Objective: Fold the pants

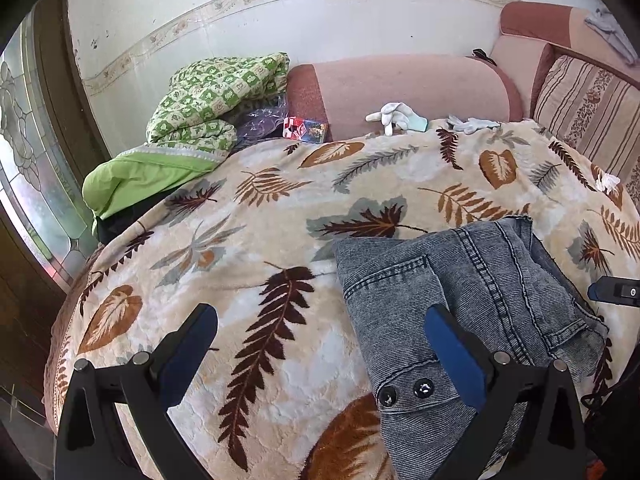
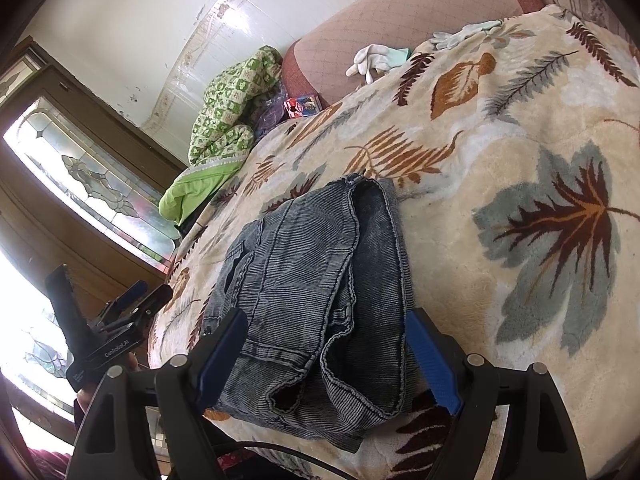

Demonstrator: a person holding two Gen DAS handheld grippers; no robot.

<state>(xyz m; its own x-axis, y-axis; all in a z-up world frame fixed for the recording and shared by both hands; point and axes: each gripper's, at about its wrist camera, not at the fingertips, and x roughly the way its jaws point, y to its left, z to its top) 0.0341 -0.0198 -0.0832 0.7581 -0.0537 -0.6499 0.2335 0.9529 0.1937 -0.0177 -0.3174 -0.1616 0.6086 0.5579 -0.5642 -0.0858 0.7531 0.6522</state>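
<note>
Grey-blue denim pants (image 1: 464, 300) lie folded in a compact stack on the leaf-patterned blanket (image 1: 256, 216); they also show in the right wrist view (image 2: 320, 288). My left gripper (image 1: 320, 340) is open and empty, its right finger over the pants' left edge near the waist buttons (image 1: 406, 392). My right gripper (image 2: 326, 348) is open, its fingers standing on either side of the near end of the stack, holding nothing. The right gripper's tip (image 1: 616, 290) shows at the right edge of the left wrist view, and the left gripper (image 2: 120, 320) shows at the left of the right wrist view.
A green checked quilt (image 1: 200, 120) is piled at the back left. White gloves (image 1: 394, 118) and a small red box (image 1: 306, 128) lie by the pink sofa bolster (image 1: 420, 88). A striped cushion (image 1: 588, 108) is at the right. A glass door (image 1: 28, 168) stands left of the bed.
</note>
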